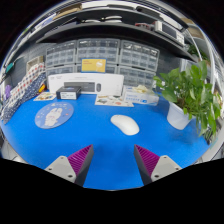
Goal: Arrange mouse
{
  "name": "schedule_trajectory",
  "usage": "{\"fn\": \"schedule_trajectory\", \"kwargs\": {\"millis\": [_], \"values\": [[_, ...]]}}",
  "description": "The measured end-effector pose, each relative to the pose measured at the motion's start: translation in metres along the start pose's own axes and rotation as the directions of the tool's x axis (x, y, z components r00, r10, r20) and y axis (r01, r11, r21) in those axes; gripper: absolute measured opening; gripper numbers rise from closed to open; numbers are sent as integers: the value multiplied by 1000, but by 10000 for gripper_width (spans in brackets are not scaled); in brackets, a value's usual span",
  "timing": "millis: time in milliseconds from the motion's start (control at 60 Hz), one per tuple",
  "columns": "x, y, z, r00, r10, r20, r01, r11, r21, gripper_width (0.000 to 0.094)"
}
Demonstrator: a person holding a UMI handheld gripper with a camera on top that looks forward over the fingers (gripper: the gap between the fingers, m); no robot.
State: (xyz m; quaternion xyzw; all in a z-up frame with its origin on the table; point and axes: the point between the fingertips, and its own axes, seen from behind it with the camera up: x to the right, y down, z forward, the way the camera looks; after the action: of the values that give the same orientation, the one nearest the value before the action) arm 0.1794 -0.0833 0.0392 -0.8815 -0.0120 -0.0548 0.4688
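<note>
A white computer mouse (125, 124) lies on the blue table (100, 140), a little beyond my fingers and nearer the right one. A round bluish mouse mat (54, 115) lies to the left of it, further back. My gripper (113, 160) is open and empty, its two purple-padded fingers (79, 159) wide apart over bare blue surface short of the mouse.
A green potted plant (192, 95) stands at the right. A white box-like device (85, 84) and papers (115, 101) sit at the back of the table before shelves with drawers. Small items crowd the far left edge (15, 100).
</note>
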Motion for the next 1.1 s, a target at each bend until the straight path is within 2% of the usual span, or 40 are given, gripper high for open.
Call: {"fn": "schedule_trajectory", "kwargs": {"millis": [300,667,733,883,900,917,1100], "values": [[54,-38,84,998,-44,-42,43,999,-21,823],[71,-62,170,1000,-20,14,22,997,-77,838],[72,-63,181,999,14,31,-11,996,-90,804],[66,-64,189,994,85,68,-77,991,-108,590],[66,-64,189,994,80,72,-72,992,-104,590],[65,-64,189,994,77,73,-69,993,-100,499],[65,-62,189,994,85,68,-77,992,-104,456]]}}
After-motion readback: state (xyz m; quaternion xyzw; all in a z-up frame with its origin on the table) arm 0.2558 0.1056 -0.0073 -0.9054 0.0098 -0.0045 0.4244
